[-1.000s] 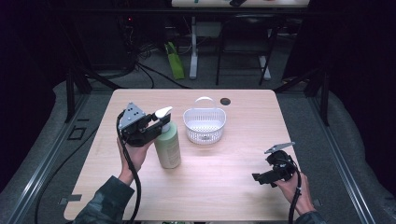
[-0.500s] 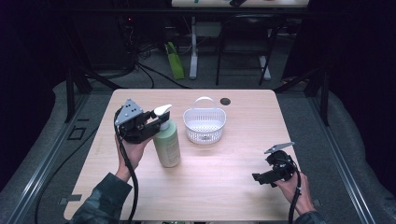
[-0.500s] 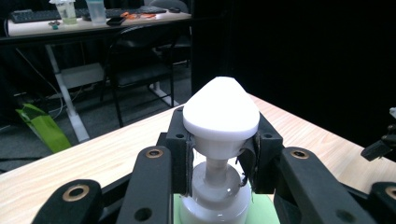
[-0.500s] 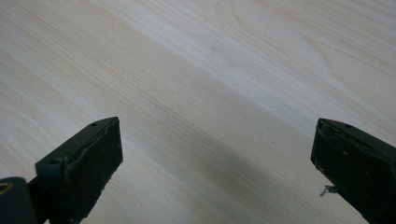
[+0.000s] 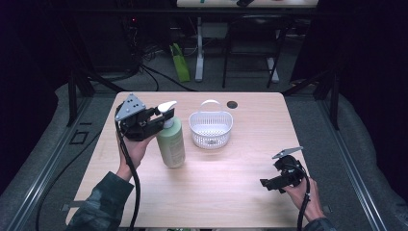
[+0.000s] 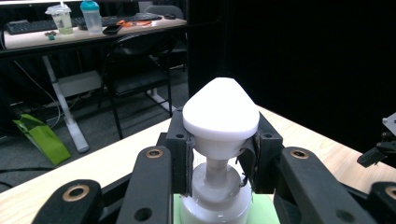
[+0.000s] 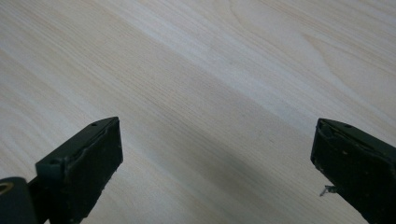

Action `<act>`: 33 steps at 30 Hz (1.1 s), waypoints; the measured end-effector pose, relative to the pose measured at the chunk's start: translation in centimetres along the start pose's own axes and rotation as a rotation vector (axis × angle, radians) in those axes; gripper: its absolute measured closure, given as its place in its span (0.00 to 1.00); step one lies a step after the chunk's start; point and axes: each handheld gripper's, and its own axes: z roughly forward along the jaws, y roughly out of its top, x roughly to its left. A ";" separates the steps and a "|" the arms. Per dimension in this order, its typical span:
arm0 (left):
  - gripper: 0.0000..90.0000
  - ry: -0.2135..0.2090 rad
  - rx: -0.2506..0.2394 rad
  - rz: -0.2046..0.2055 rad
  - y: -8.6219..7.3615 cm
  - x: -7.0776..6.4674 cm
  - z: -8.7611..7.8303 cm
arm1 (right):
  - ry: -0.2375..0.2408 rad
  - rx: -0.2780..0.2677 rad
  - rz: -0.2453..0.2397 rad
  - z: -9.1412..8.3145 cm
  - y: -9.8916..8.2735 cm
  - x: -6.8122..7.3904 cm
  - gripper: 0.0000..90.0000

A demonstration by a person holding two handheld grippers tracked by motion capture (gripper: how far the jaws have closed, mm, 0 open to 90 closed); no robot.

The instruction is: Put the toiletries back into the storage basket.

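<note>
Gripping the neck of the pale green plastic pump bottle (image 5: pixel 171 144), my left gripper (image 5: pixel 161 117) has its two black jaws closed just under the bottle's white pump head (image 6: pixel 221 109). In the left gripper view the pads sit on either side of the thin white stem, with the rounded pump head above them and the white collar below. From the high view I see the bottle standing upright on the light wooden table (image 5: pixel 240 192), left of centre, with my left hand (image 5: pixel 134 149) behind the gripper and its black cable trailing down toward the table's near edge.

Just to the right of the bottle, apart from it, stands a small white plastic basket (image 5: pixel 210 130) with slotted walls and an arched handle. Beyond the basket, near the far edge of the table, lies a small dark round spot (image 5: pixel 232 104); I cannot tell what it is.

My right gripper (image 5: pixel 269 183) is near the table's near right corner, well apart from the bottle and the basket, held in my right hand (image 5: pixel 300 192). In the right gripper view its jaws stand wide apart with nothing between them, and bare wood grain lies under them.
</note>
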 end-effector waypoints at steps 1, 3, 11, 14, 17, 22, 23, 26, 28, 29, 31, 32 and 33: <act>0.75 0.000 -0.002 -0.002 0.1 0.1 0.0 | -0.001 0.000 0.000 0.0 0.0 0.0 0.02; 0.75 -0.002 -0.001 -0.006 0.4 0.2 0.0 | 0.000 0.001 -0.002 0.0 0.0 0.0 0.02; 0.75 -0.004 -0.009 0.006 1.3 0.5 0.0 | 0.001 0.002 0.002 0.1 0.0 -0.1 0.02; 0.75 -0.003 -0.008 0.012 1.7 0.6 0.2 | 0.001 0.002 0.002 0.0 0.0 -0.1 0.02; 0.75 -0.002 -0.012 0.017 1.9 0.7 0.2 | -0.001 0.000 -0.002 0.0 0.0 0.0 0.02; 0.75 -0.004 -0.009 0.012 2.2 1.0 0.3 | -0.003 0.004 -0.007 0.0 0.0 0.0 0.02; 0.75 -0.004 -0.009 0.012 2.2 1.0 0.3 | -0.003 0.004 -0.007 0.0 0.0 0.0 0.02; 0.75 -0.005 -0.016 0.008 2.6 1.1 0.2 | -0.002 0.006 -0.006 0.0 0.0 0.0 0.02; 0.75 -0.009 -0.017 0.017 3.1 1.2 0.2 | -0.001 0.006 -0.005 0.1 0.0 0.0 0.02; 0.75 -0.009 -0.017 0.017 3.1 1.2 0.2 | -0.001 0.006 -0.005 0.1 0.0 0.0 0.02; 0.75 -0.012 -0.017 0.025 3.5 1.1 0.3 | -0.003 0.008 -0.010 0.1 0.0 0.0 0.02; 0.75 -0.012 -0.020 0.028 3.7 1.1 0.3 | -0.002 0.009 -0.007 0.1 0.0 0.0 0.02; 0.75 -0.012 -0.020 0.028 3.7 1.1 0.3 | -0.002 0.009 -0.007 0.1 0.0 0.0 0.02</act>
